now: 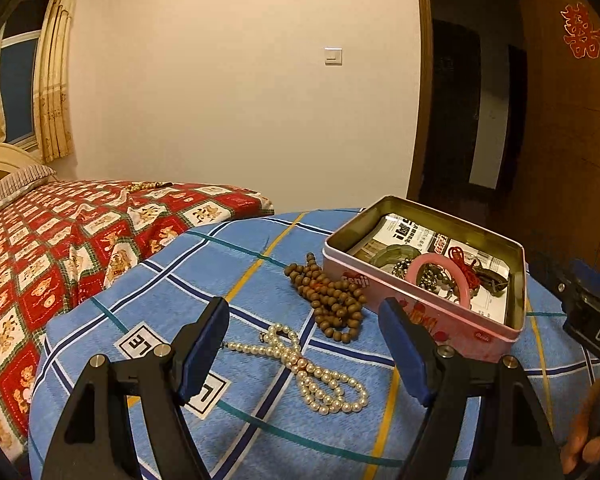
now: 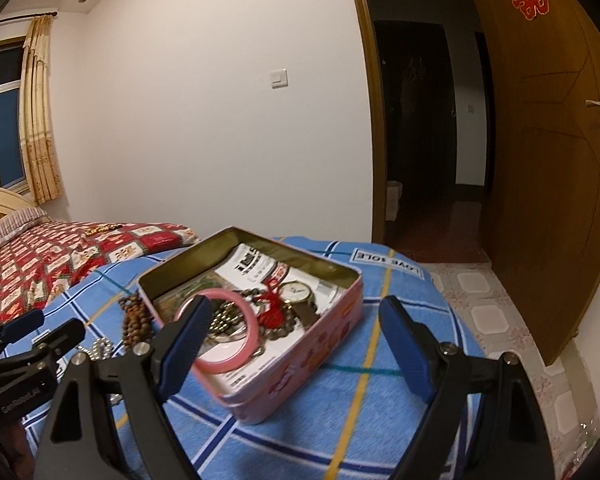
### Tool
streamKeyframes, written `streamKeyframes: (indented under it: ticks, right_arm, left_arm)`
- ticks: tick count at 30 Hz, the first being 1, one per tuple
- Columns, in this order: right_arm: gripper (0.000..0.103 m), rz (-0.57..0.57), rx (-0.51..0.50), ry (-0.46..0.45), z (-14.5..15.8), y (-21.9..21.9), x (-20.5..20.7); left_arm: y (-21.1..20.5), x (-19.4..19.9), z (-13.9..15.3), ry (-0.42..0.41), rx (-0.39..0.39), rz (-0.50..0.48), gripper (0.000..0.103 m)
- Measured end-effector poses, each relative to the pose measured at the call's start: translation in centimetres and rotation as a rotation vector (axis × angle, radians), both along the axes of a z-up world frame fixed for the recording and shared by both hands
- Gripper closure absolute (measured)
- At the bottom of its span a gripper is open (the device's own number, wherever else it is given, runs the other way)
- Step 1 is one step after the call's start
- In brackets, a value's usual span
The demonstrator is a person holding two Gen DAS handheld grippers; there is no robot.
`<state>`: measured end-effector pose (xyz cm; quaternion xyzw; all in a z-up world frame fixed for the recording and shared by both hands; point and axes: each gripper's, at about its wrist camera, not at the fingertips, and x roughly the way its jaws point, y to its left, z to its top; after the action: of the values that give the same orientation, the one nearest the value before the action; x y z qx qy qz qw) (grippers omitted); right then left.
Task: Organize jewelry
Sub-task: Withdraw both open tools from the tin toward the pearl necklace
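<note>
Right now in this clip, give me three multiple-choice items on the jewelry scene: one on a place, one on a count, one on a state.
1. Where does the pink bangle lie?
A. on the red bedspread
B. inside the pink tin
C. on the floor tiles

2. How many bead strands lie on the blue plaid cloth outside the tin?
A. two
B. none
C. five

3. How does the left gripper stand?
A. shut on the bangle
B. shut on a watch
C. open, holding nothing

Answers:
1 B: the bangle rests among the items in the lidless tin.
2 A: the pearl necklace and the brown wooden bead strand lie beside the tin.
3 C: its jaws are spread wide above the pearls.
</note>
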<state>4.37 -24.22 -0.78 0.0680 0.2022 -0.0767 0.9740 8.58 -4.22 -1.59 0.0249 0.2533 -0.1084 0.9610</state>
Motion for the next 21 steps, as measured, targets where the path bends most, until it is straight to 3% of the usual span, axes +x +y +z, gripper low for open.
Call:
streamKeyframes:
  ticks: [15,19,21]
  right_arm:
    - [0.015,0.069,0.026,0.045,-0.5,4.1,-0.9]
    - [0.015,0.106,0.027,0.059,-0.6,5.4,-0.8]
    - [0.015,0.119,0.017,0.071,-0.7,6.1,-0.7]
  left_arm:
    - [3.0,0.2,-0.4,0.052,-0.06,0.027,0.026]
    - [5.6,1.0,-0.7,0.079,-0.113,0.07,0.026]
    - [7.2,1.8,-0.8,0.085,-0.121,0.141,0.026]
